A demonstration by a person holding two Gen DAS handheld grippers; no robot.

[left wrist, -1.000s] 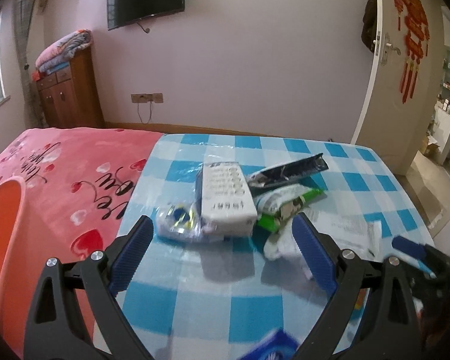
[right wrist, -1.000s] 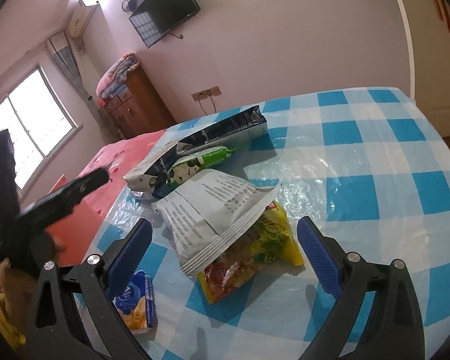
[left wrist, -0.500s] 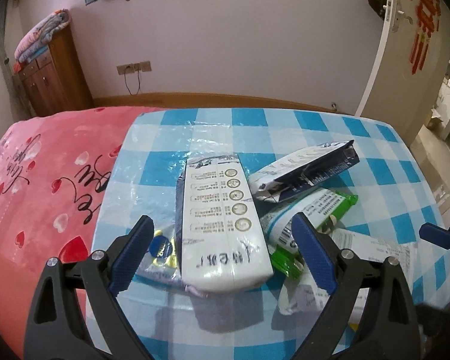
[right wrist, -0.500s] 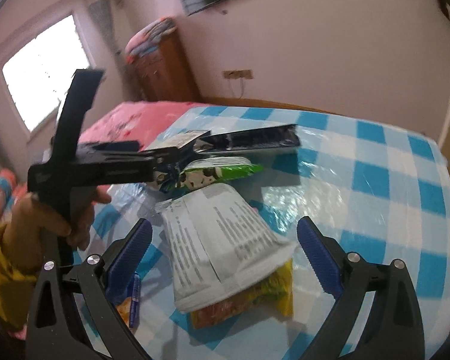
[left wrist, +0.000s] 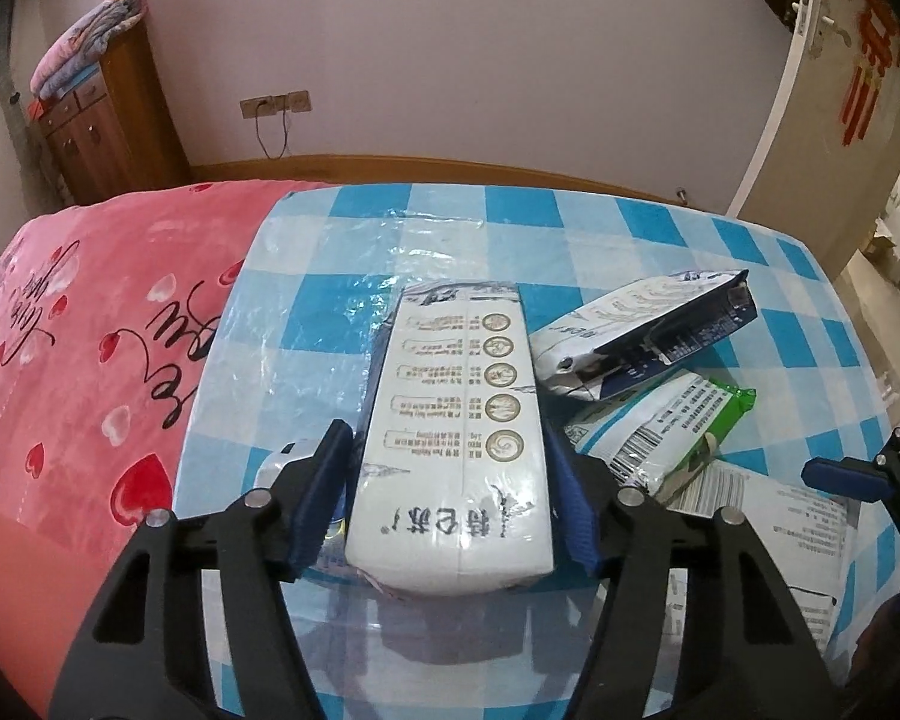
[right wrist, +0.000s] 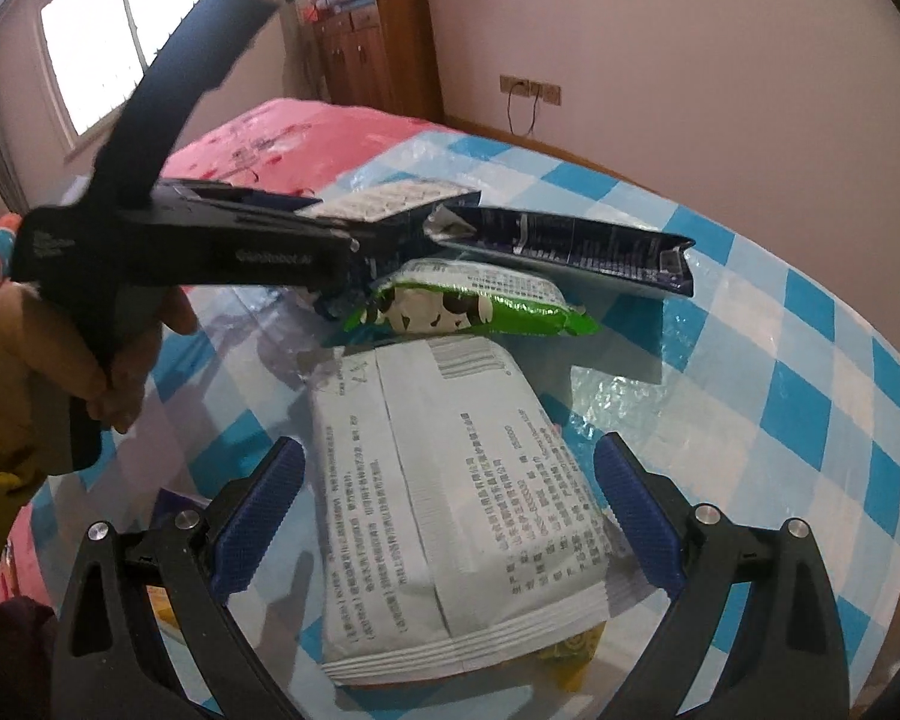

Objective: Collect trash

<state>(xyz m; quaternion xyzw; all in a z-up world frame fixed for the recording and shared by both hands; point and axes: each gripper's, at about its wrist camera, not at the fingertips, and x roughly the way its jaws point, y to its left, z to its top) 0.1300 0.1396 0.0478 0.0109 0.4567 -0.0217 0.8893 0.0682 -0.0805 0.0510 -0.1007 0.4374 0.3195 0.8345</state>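
Our left gripper (left wrist: pixel 450 498), wide apart a second ago, is closing its jaws around the white tissue pack (left wrist: pixel 459 450) on the checked tablecloth (left wrist: pixel 600 228), so the first pickup looks underway; the pack's Chinese print is too small to read. Our right gripper (right wrist: pixel 444 516) hangs spread over a grey printed wrapper (right wrist: pixel 450 492).

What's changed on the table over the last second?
The left tongs moved in over the white tissue pack and are closing, pads at its sides. The right tongs swung over the grey printed packet, open. The green wrapper and dark blue bag stayed put.
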